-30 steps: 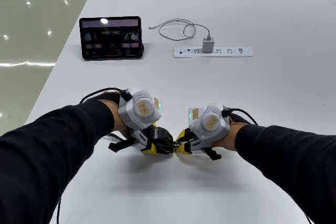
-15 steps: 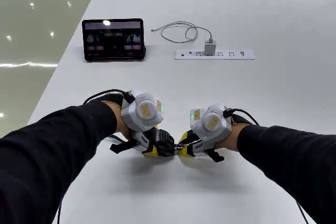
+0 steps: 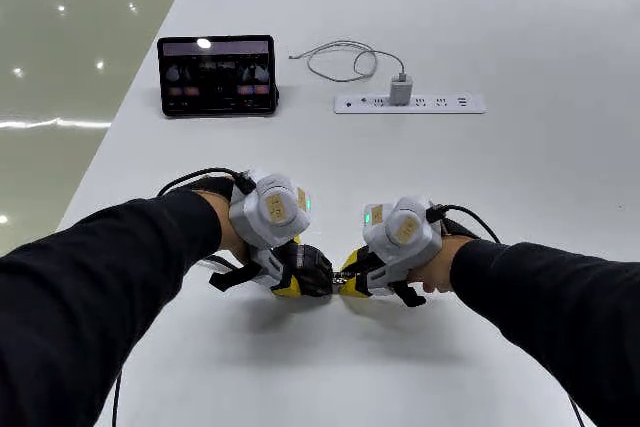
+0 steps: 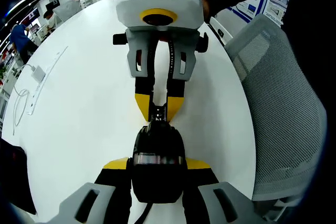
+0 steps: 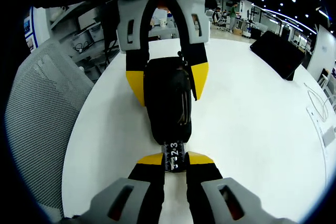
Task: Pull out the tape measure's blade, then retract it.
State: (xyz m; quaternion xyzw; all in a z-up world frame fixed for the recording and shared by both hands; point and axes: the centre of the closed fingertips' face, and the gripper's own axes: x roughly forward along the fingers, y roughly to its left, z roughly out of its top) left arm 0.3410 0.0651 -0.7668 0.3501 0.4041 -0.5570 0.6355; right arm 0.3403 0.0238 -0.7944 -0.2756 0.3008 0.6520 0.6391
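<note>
A black tape measure (image 3: 310, 271) lies on the white table between the two grippers. My left gripper (image 4: 157, 169) is shut on its case (image 4: 157, 163), seen from behind in the left gripper view. My right gripper (image 5: 174, 163) is shut on the blade's tip (image 5: 174, 157), where printed numbers show. Only a short stretch of blade is out of the case (image 5: 168, 100). In the head view the left gripper (image 3: 297, 277) and the right gripper (image 3: 348, 281) nearly touch, facing each other near the table's front edge.
A dark tablet (image 3: 216, 74) stands at the back left of the table (image 3: 520, 177). A white power strip (image 3: 410, 103) with a plugged charger and coiled cable (image 3: 340, 57) lies behind. A grey mesh chair (image 4: 278, 108) stands beside the table.
The grippers have hardly moved; the gap between them stays small, with the blade tip still close to the case. The head camera shifted slightly.
</note>
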